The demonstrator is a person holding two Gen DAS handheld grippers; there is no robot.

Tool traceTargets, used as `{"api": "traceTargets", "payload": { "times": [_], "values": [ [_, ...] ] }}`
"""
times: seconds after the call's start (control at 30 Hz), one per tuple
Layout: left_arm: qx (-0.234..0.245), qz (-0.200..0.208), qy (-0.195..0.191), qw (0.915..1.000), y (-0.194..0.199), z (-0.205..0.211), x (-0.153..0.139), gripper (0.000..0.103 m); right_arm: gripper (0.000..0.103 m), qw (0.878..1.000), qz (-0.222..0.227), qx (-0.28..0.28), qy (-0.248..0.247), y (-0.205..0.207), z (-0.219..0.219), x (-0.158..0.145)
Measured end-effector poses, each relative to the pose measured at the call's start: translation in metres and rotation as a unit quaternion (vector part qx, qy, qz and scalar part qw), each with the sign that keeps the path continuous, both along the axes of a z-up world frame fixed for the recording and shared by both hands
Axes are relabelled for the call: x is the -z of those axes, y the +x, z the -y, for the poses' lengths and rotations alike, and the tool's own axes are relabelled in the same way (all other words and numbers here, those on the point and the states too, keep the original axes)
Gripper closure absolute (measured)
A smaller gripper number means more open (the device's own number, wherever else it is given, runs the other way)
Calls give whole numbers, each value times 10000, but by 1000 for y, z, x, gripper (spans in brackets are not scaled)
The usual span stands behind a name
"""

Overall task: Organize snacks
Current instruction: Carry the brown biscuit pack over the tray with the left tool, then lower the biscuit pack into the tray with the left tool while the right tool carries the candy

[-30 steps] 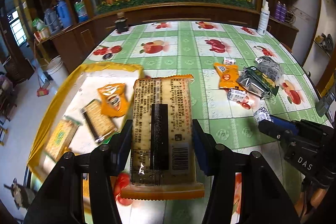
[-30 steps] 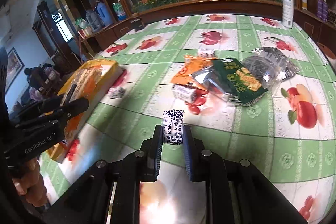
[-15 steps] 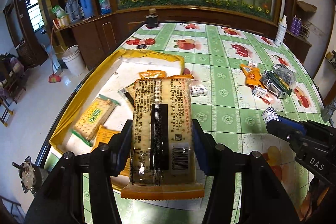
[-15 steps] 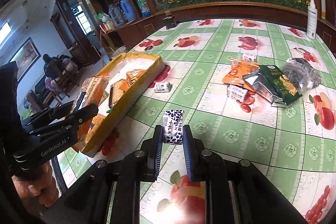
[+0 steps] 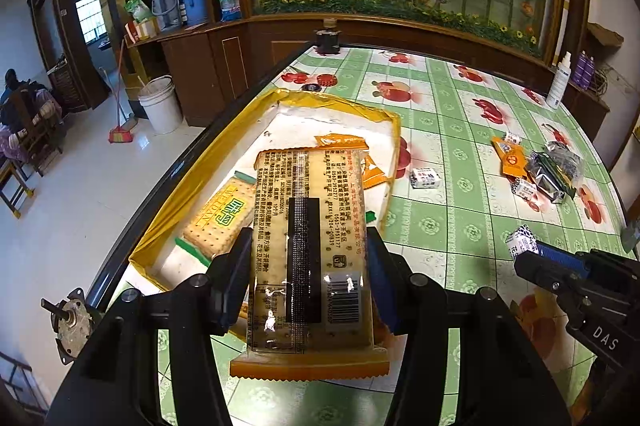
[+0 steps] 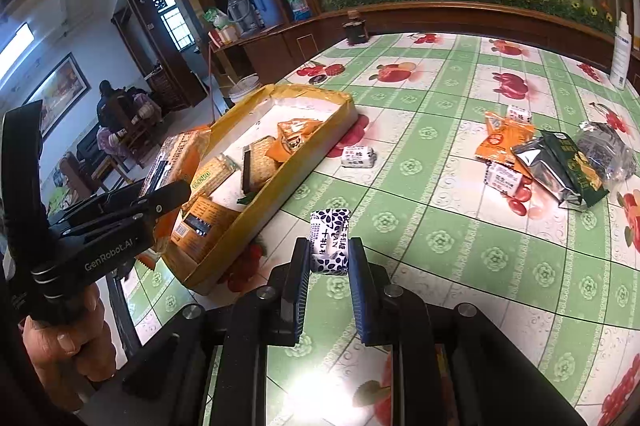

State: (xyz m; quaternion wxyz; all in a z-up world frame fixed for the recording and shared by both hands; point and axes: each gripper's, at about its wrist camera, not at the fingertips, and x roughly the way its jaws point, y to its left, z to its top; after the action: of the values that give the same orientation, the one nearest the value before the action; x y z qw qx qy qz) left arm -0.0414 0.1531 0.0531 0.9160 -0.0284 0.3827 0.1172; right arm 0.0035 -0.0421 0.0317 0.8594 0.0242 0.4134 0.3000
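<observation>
My left gripper (image 5: 308, 274) is shut on a long cracker packet (image 5: 308, 242) with orange ends, held above the near end of the yellow tray (image 5: 192, 166). Inside the tray lie a green-lettered cracker pack (image 5: 224, 218) and an orange sachet (image 5: 372, 170). Over the green tablecloth my right gripper (image 6: 329, 258) is shut on a small blue-and-white wrapped candy (image 6: 330, 240), right of the tray (image 6: 320, 142). The right wrist view also shows the left gripper (image 6: 120, 222) at the tray's near corner, gripped by a person's hand (image 6: 64, 342).
A loose candy (image 6: 359, 156) lies beside the tray. A pile of snacks sits at right: orange sachet (image 6: 502, 138), green-and-silver bag (image 6: 560, 166), dark clear bag (image 6: 608, 146), more candies (image 6: 504, 178). A white spray bottle (image 6: 622, 50) and a dark jar (image 6: 355, 30) stand near the far edge.
Both grippers have moved left across the table toward the tray, each keeping its grip. The tray now lies right under the cracker packet, and the snack pile has slid off to the right.
</observation>
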Motion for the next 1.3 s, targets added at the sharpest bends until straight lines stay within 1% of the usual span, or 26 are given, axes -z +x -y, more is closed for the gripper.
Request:
{"api": "traceTargets", "payload": {
  "times": [0.53, 0.7, 0.83, 0.97, 1.3],
  "values": [
    [-159, -63, -69, 9998, 0, -17, 9, 51, 84, 9995, -81, -276, -112, 3, -29, 10],
    [-211, -113, -94, 9997, 2, -22, 13, 51, 84, 9993, -39, -333, -146, 7, -38, 7],
    [-301, -146, -104, 9994, 3, -30, 16, 51, 84, 9985, 150, -409, -317, 9, -51, 1],
    [-404, -214, -151, 9988, 1, -41, 21, 51, 84, 9960, 436, -458, -634, 10, -71, -7],
    [-581, -271, -189, 9978, -1, -58, 29, 51, 84, 9877, 856, -507, -1203, 14, -102, -9]
  ]
}}
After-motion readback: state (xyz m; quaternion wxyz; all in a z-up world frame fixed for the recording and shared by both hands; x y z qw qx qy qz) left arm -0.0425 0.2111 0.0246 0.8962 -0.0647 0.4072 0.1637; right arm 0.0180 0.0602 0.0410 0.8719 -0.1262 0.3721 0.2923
